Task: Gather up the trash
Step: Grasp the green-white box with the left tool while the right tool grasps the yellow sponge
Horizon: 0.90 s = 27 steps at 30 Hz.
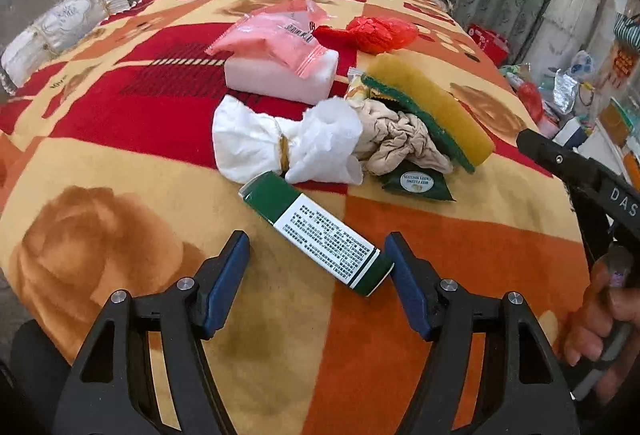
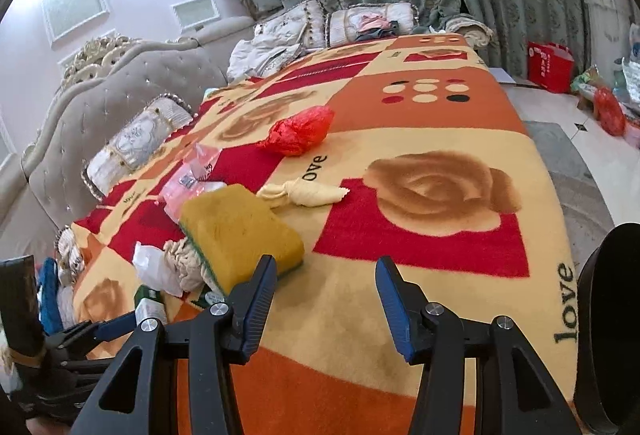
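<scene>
Left gripper hung spread wide over the blanket, jaws either side of the green-and-white box's near end, nothing clamped. Right gripper was likewise released, just beside the sponge. Relative to the sponge: tissue wad and beige rag touching it on the headboard side; pink packet and red bag beyond; twisted wrapper nearby. Judged progress: approx. nil, all trash uncollected; no bin seen.
</scene>
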Each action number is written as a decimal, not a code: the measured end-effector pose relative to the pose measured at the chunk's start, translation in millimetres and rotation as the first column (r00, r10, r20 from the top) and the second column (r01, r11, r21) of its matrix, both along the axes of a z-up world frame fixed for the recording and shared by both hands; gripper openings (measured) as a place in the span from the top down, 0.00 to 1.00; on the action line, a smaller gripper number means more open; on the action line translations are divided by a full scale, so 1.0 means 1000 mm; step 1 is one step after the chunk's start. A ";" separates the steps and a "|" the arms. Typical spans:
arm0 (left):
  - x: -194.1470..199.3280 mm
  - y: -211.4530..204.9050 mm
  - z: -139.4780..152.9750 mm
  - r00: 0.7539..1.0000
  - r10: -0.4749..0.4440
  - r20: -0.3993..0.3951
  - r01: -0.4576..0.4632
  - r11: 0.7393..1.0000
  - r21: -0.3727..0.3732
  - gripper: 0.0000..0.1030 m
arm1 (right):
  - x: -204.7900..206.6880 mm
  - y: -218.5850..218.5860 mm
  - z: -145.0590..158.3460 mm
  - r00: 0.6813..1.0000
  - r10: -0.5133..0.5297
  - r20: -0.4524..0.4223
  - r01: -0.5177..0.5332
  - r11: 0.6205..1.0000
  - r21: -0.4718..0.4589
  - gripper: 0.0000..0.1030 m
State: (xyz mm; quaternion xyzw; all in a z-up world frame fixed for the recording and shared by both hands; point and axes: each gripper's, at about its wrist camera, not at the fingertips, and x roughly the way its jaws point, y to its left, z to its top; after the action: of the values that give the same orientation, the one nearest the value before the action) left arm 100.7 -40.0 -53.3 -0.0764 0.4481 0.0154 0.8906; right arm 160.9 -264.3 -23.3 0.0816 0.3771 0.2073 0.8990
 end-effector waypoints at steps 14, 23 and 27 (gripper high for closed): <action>-0.003 0.010 0.001 0.997 -0.058 0.048 0.061 0.996 -0.064 0.60 | 0.028 0.047 -0.004 0.982 0.189 -0.012 -0.188 0.981 0.047 0.25; -0.022 0.038 0.004 0.991 -0.123 0.059 0.130 0.985 -0.114 0.72 | 0.048 0.070 -0.020 0.970 0.232 -0.071 -0.230 0.973 0.025 0.25; -0.028 0.041 0.005 0.986 -0.151 0.069 0.158 0.981 -0.111 0.71 | 0.041 0.072 -0.017 0.968 0.247 -0.043 -0.247 0.969 0.005 0.37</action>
State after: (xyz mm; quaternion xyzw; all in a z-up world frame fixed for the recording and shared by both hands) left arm 72.7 0.8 -48.8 -0.0934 0.4257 -0.0822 0.8963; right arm 202.4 -192.6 -40.6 0.0384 0.4039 0.3157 0.8577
